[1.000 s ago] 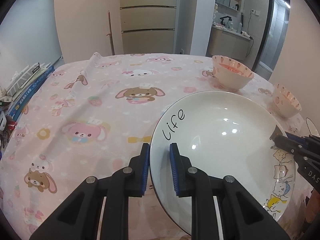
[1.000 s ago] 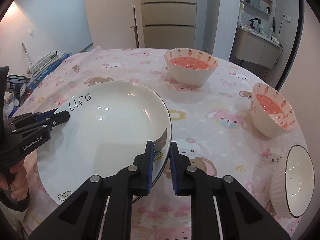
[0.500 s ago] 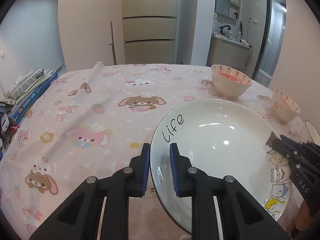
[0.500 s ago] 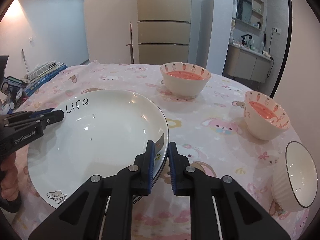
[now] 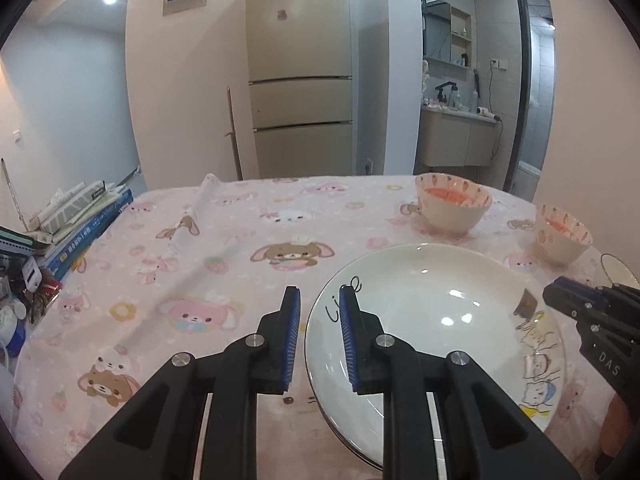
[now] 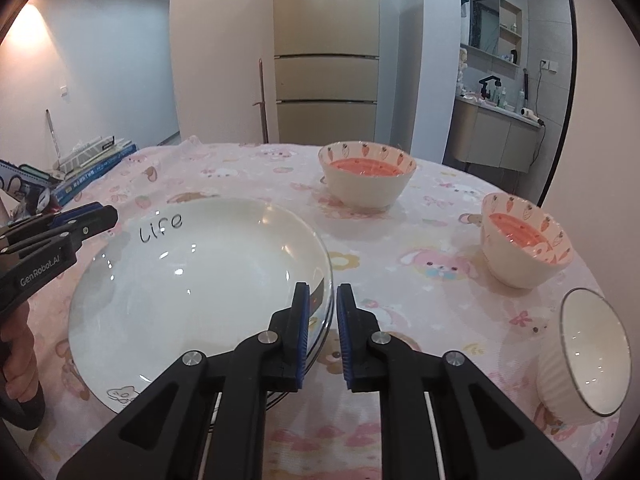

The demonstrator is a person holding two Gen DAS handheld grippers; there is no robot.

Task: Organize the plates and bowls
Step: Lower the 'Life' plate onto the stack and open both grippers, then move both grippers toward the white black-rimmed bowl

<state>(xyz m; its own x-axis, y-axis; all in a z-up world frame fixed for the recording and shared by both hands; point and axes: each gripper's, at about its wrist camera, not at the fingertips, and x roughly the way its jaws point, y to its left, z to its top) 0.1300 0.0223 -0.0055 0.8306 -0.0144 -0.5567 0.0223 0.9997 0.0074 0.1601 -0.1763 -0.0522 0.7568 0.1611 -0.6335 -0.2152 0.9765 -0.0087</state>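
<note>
Bench (image 5: pixel 192 248) under pink bunny cloth. Big white "Life" plate (image 6: pixel 200 280) lies on it near me. My left tool (image 5: pixel 316 336) is spread, straddling the plate's left rim; my right tool (image 6: pixel 320 332) is spread at its right rim. Two carrot bowls (image 6: pixel 366 180) (image 6: pixel 524 240) stand behind, white ribbed bowl (image 6: pixel 580 356) far right.
</note>
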